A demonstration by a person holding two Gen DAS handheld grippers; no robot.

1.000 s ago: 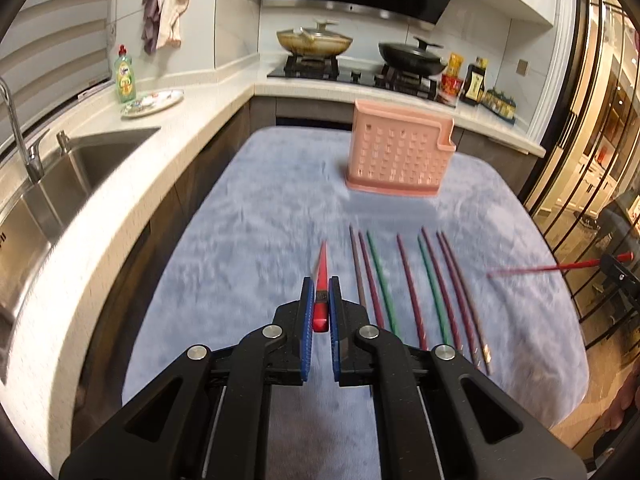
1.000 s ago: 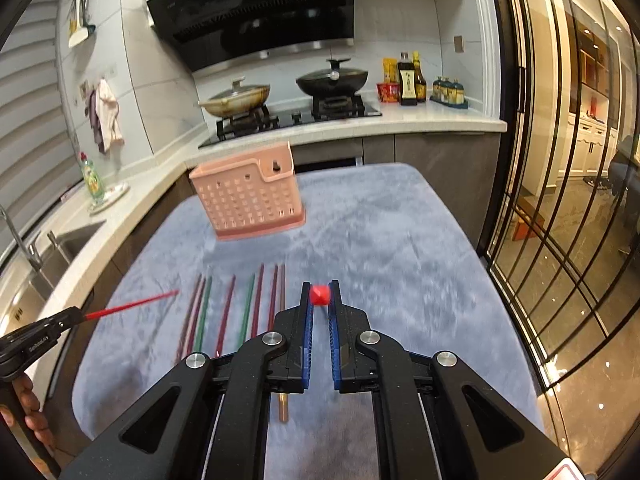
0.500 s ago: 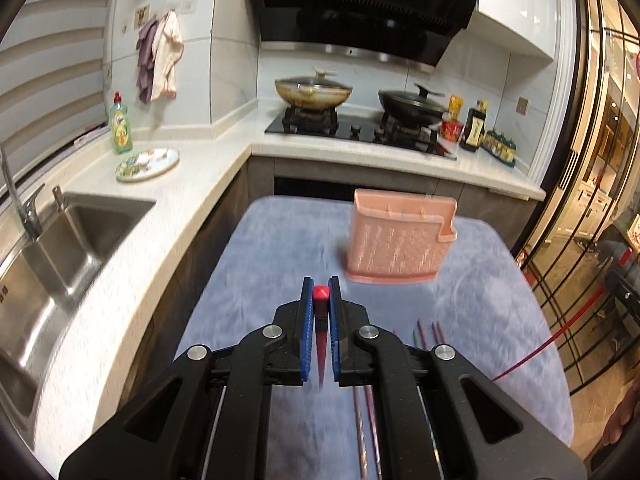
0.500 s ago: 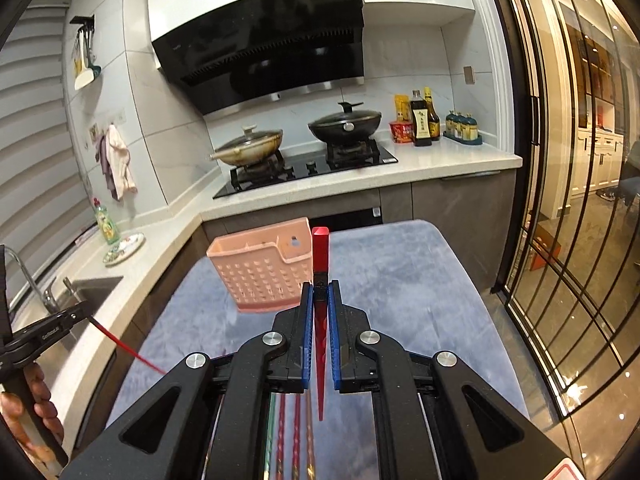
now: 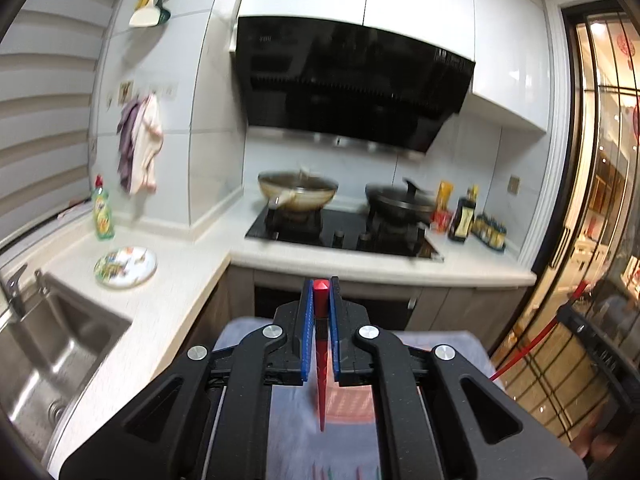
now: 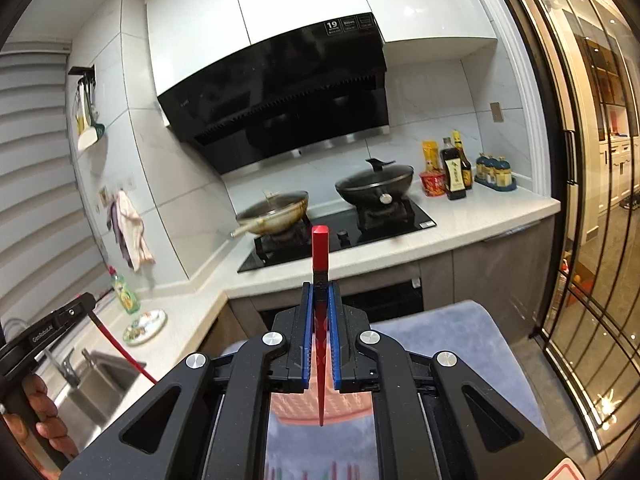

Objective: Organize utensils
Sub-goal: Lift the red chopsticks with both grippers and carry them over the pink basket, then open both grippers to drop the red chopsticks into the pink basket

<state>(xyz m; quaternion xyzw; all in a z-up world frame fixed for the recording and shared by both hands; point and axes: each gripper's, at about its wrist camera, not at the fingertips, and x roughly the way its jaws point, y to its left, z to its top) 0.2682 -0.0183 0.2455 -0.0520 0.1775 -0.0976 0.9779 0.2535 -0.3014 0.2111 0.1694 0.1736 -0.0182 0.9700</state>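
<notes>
My left gripper (image 5: 320, 286) is shut on a red chopstick (image 5: 321, 360), held upright with its tip pointing down toward the pink perforated utensil holder (image 5: 352, 398) seen between the arms. My right gripper (image 6: 320, 290) is shut on another red chopstick (image 6: 320, 320), also upright, tip down over the pink holder (image 6: 296, 408). Tips of several coloured chopsticks (image 6: 316, 472) lie on the blue-grey cloth (image 6: 452, 344) below. The right gripper's chopstick shows in the left wrist view (image 5: 536, 340), and the left gripper's chopstick in the right wrist view (image 6: 120, 354).
Behind are a white counter (image 5: 360, 264) with a stove, a wok (image 5: 298, 194) and a black pan (image 5: 400, 200), sauce bottles (image 6: 454, 172) at the right, a sink (image 5: 48, 356), a plate (image 5: 125, 267) and a soap bottle (image 5: 103, 210) at the left. Glass doors (image 6: 592, 200) are on the right.
Both grippers have risen and tilted up from the cloth, each carrying its red chopstick, now upright over the pink holder. The view now looks at the stove and hood.
</notes>
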